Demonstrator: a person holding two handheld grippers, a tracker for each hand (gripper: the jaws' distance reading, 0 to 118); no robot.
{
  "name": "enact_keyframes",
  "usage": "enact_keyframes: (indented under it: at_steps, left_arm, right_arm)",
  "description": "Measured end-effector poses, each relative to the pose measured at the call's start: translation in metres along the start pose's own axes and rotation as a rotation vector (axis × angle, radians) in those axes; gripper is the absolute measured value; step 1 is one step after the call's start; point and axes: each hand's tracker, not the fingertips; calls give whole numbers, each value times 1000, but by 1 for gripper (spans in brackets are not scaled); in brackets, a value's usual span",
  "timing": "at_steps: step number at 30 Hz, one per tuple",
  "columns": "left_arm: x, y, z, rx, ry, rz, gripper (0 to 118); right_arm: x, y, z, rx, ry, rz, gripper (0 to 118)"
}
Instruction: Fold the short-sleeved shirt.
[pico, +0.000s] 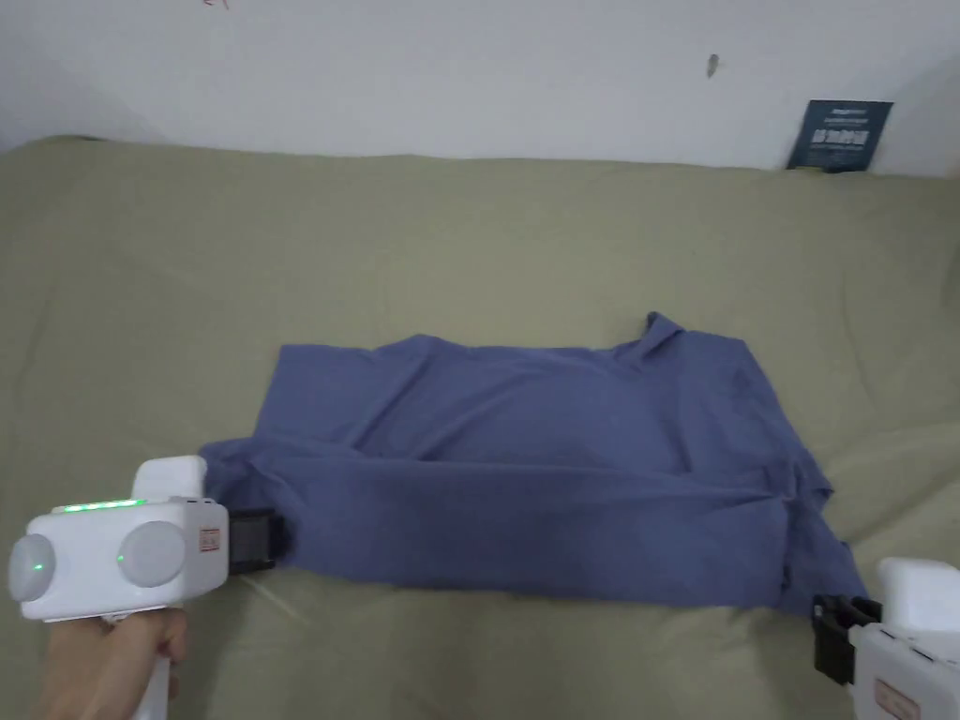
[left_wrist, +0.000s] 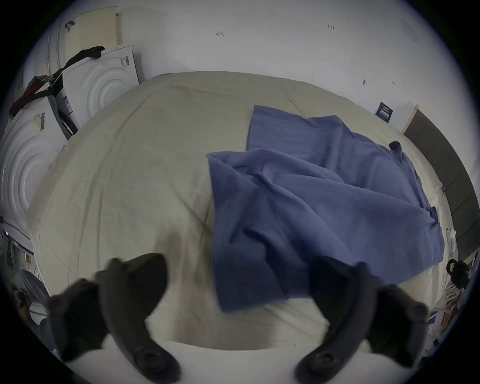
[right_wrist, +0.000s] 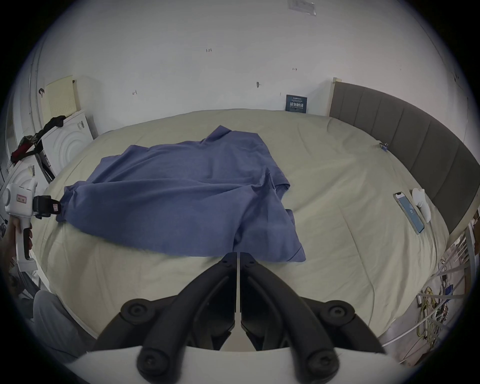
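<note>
We see the blue shirt lying crosswise on the bed, collar rightward; left gripper gapes empty, right gripper closed, seemingly empty; phone well apart.

A: Shirt posn?
B: Lay on bed, centre. Left gripper at its left edge, right gripper by near-right corner.
A: Phone?
B: On bed, far right.

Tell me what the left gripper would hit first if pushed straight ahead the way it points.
Probably the blue cotton short-sleeved shirt: the open left gripper points at its near corner on the olive bedsheet. Depth is unclear.
</note>
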Motion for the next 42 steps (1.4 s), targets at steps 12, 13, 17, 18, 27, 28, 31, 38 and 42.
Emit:
enact_keyframes:
  at_steps: [12,13,17,18,27,28,31,38,42]
  left_arm:
    - [23,2,25,-6,-58,-77,10]
    - [23,3,26,-7,-61,-71,10]
    - [24,4,23,-14,-61,-73,10]
    - [25,4,23,-16,-61,-72,10]
    - [2,14,25,-29,-80,-53,10]
    - [-1,12,30,-27,-92,-48,10]
    - [-7,9,44,-23,-110,-41,9]
    - [-33,-40,88,-23,-112,-49,9]
    - [-47,-84,111,-40,-109,-54,9]
  right_arm:
    - [48,15,-25,-50,19,-142,111]
    - [48,16,-34,-98,11,-128,110]
    - [52,38,-70,-165,10,-100,65]
    - [53,39,-75,-196,21,-102,39]
    - [53,42,-37,-146,67,-51,10]
    - [54,42,-31,-144,71,-54,10]
    - [60,39,-15,-141,88,-58,9]
    - [52,7,41,-127,103,-11,9]
    - [50,-23,69,-147,117,0,9]
